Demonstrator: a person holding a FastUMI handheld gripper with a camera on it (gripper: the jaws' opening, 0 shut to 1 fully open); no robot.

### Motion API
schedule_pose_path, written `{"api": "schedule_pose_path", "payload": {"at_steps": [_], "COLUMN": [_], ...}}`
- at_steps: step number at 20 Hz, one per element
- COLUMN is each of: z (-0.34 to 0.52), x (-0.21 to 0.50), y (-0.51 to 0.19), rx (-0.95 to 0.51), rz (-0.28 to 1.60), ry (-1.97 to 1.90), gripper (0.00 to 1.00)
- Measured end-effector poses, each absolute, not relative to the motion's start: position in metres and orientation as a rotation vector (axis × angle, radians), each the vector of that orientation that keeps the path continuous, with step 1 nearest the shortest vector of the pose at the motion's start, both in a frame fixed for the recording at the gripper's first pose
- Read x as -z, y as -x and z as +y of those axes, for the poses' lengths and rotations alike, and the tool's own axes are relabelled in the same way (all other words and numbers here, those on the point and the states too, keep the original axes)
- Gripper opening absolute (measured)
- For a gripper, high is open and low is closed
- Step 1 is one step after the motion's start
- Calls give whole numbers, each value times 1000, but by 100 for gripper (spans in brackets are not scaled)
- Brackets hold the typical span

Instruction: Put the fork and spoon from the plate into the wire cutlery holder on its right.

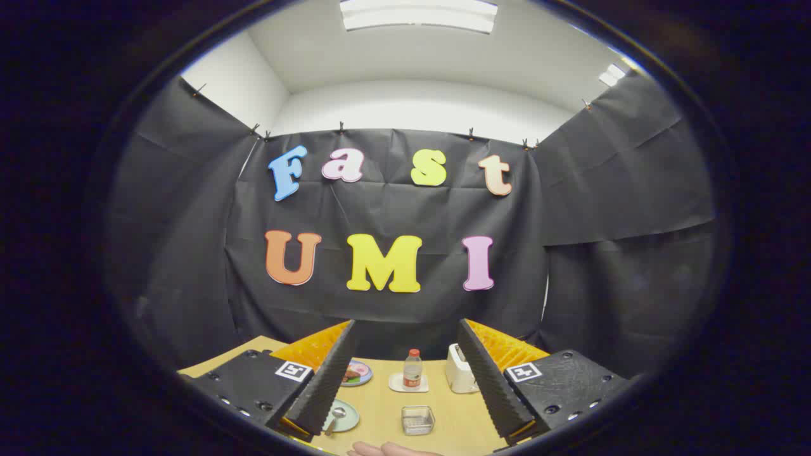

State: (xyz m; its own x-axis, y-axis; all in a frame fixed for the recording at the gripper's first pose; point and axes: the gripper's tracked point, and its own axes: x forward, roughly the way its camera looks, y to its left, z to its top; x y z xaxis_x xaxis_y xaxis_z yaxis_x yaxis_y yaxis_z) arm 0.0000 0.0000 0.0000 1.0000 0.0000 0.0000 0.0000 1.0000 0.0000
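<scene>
My gripper (pixel 405 373) is open, raised well above the wooden table (pixel 386 411), with a wide gap and nothing between its fingers. Below the gap, close to the left finger, lies a pale green plate (pixel 347 418) with a spoon (pixel 334 419) on it; the left finger hides part of the plate, and I cannot make out a fork. To the plate's right stands the square wire cutlery holder (pixel 417 420).
Farther back stand a small bottle (pixel 412 369) with a red cap on a white coaster, a white box-like object (pixel 460 369) to its right, and a patterned plate (pixel 357 372) to its left. Part of a hand (pixel 386 449) shows at the table's near edge.
</scene>
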Motion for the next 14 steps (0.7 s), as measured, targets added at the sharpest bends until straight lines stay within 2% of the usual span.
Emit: {"api": "schedule_pose_path", "payload": {"at_steps": [6,14], "z": [15,56], "x": [15,80], "y": [-4,-26], "rx": [3,-30], "rz": [46,166], "ry": [33,21], "gripper": [95,95]}}
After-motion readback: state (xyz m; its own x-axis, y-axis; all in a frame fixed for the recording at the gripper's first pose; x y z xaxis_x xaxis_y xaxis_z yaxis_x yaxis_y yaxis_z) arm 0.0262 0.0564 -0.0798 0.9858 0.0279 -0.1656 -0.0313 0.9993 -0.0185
